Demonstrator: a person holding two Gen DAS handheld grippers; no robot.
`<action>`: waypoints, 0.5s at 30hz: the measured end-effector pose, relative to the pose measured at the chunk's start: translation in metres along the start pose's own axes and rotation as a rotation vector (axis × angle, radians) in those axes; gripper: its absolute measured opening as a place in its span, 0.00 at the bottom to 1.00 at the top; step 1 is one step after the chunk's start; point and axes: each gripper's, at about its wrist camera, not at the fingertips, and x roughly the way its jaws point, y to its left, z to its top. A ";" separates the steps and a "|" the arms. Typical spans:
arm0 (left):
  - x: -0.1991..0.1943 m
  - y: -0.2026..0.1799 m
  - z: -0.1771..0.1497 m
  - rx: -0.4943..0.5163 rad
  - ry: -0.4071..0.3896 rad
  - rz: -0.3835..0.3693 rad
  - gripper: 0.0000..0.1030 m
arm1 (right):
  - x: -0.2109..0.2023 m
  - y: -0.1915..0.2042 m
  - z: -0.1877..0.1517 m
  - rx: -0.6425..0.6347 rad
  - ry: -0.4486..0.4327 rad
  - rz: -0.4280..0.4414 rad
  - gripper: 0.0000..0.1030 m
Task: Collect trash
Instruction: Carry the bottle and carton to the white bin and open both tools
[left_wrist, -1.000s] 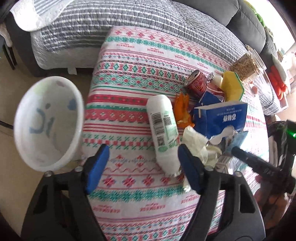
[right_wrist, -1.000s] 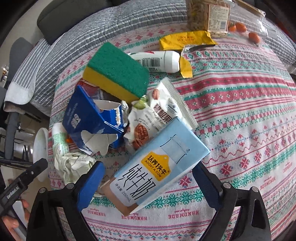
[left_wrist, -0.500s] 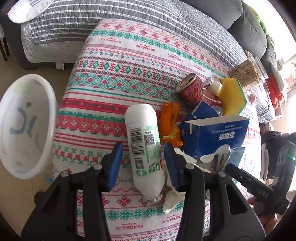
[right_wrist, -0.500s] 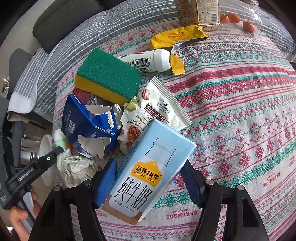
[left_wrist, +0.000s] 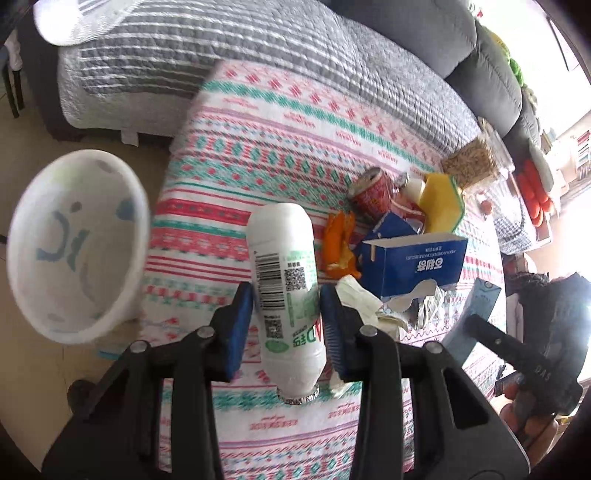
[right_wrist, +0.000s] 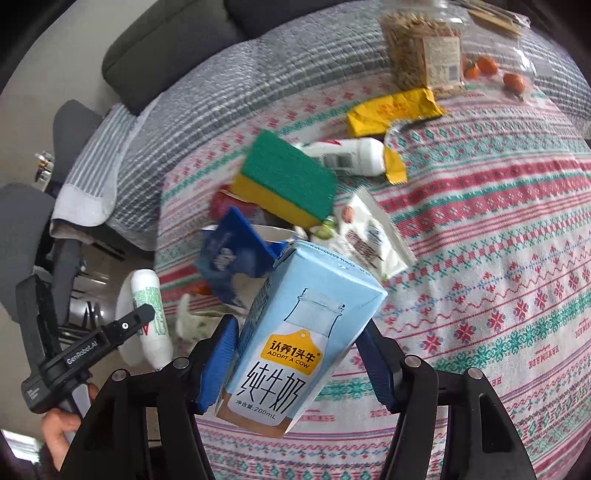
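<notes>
My left gripper (left_wrist: 286, 321) is shut on a white plastic bottle (left_wrist: 284, 284) with a green label and holds it above the patterned tablecloth (left_wrist: 266, 155). My right gripper (right_wrist: 299, 358) is shut on a light blue milk carton (right_wrist: 306, 332), lifted off the table. The bottle also shows in the right wrist view (right_wrist: 149, 314), held by the left gripper. A white bin (left_wrist: 74, 243) stands on the floor left of the table. Trash left on the table: a torn blue box (left_wrist: 417, 262), orange peel (left_wrist: 338, 245), a red can (left_wrist: 371, 188), crumpled tissue (left_wrist: 364, 302).
A green and yellow sponge (right_wrist: 288, 181), a nut snack bag (right_wrist: 369, 240), a second white bottle (right_wrist: 347, 157) and a yellow wrapper (right_wrist: 391, 110) lie on the cloth. A jar of seeds (right_wrist: 424, 59) and small oranges (right_wrist: 487, 66) stand at the back. A grey sofa (left_wrist: 369, 59) runs behind.
My left gripper closed on the white bottle and lifted it. My right gripper closed on the milk carton and raised it off the cloth.
</notes>
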 end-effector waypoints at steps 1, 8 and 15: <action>-0.005 0.004 0.000 -0.005 -0.009 -0.001 0.38 | -0.006 0.006 -0.001 -0.013 -0.014 0.012 0.64; -0.041 0.052 0.005 -0.062 -0.088 0.024 0.38 | -0.011 0.062 -0.007 -0.106 -0.046 0.069 0.64; -0.063 0.110 0.008 -0.142 -0.144 0.084 0.38 | 0.030 0.129 0.001 -0.154 -0.020 0.101 0.64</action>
